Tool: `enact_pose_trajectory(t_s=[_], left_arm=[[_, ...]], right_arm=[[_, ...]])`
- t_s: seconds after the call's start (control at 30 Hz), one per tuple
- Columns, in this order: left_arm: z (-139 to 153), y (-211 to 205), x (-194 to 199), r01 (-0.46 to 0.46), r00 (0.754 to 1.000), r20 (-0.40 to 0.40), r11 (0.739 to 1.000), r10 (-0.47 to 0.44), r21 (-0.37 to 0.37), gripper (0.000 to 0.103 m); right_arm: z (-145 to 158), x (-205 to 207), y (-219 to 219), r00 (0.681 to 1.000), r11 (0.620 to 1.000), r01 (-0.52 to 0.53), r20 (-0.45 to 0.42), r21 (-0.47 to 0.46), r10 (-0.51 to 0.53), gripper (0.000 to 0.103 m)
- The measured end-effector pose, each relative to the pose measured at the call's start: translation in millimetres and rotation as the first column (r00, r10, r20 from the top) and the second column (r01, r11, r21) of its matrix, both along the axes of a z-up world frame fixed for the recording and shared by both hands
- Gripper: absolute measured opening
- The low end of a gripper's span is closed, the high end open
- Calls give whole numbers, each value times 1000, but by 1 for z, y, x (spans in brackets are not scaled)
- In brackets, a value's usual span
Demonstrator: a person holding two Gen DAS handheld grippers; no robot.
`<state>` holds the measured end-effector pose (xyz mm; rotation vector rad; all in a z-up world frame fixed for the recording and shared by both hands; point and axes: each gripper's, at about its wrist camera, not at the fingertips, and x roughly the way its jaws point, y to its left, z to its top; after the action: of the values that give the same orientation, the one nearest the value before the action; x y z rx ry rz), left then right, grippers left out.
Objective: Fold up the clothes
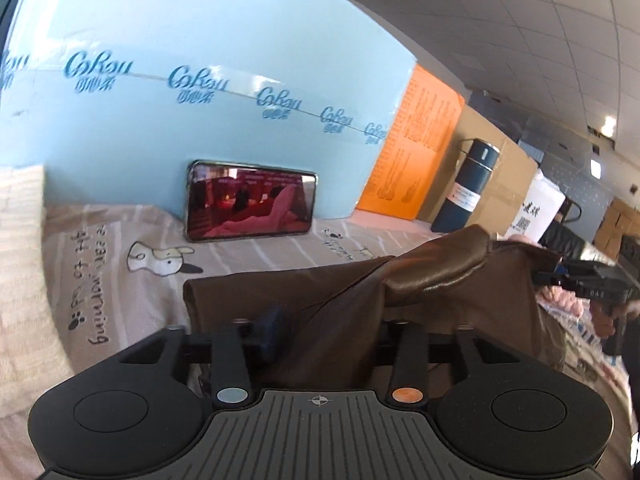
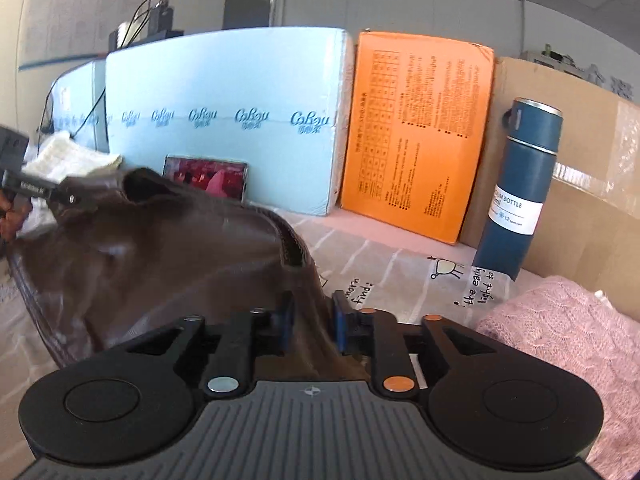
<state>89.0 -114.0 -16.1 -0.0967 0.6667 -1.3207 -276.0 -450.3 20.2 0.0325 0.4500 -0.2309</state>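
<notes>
The brown leather garment [image 2: 168, 256], smooth and glossy with a stitched hem, hung lifted above the striped, cartoon-printed sheet [image 1: 120, 280] of the bed, stretched between both tools. The right gripper [image 2: 312, 326] was clenched on a bunched fold of it, blue pads nearly together. The left gripper [image 1: 320, 328] pinched its opposite edge, leather draping over the fingers. A fuzzy pink knit [image 2: 568, 328] lay at the bed's right edge, beside a matte blue cylindrical bottle [image 2: 516, 188].

One brown garment [image 2: 168, 256]; one pink knit [image 2: 560, 320]; one phone [image 1: 250, 206]; one blue bottle [image 2: 516, 192]; one orange box [image 2: 416, 136]; two claws.
</notes>
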Motion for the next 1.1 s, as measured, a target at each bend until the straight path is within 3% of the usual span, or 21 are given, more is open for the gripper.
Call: enact_pose_trajectory(t_s=[0.03,0.2,0.4,0.57,0.67,0.73,0.8,0.9,1.0,1.1], left_arm=[[-3,4,5,-8,999,-53,1000,7,-25,82],[-8,15,22,7,978,-208,995,-29,-104,95],[-4,9,6,-5,995,-100,1000,2,-28,95],[3,12,-12,-57,998,-14,998,58,28,95],[4,10,-20,-89,995,42,995,87,45,94],[2,9,-24,-111,990,92,992,106,56,80],[2,5,-26,-132,983,138,988,120,81,24],[3,5,-24,-125,985,131,990,116,65,16],[7,4,-26,-107,986,136,993,99,53,16],[1,1,-20,-144,982,137,984,129,107,19]], right_arm=[[-2,-1,-4,1000,999,15,27,34,-16,50],[-13,4,-19,987,978,112,96,177,-131,68],[-29,5,-28,956,919,256,61,299,-286,69],[-34,-7,-31,908,851,356,72,386,-412,69],[-34,-14,-28,891,829,369,93,421,-444,59],[-34,-16,-26,880,819,388,95,422,-466,40],[-36,-13,-24,879,822,405,77,400,-470,35],[-39,-8,-22,878,829,427,54,361,-476,27],[-38,-6,-17,870,837,451,57,309,-490,22],[-40,-1,-12,871,849,464,49,252,-490,22]])
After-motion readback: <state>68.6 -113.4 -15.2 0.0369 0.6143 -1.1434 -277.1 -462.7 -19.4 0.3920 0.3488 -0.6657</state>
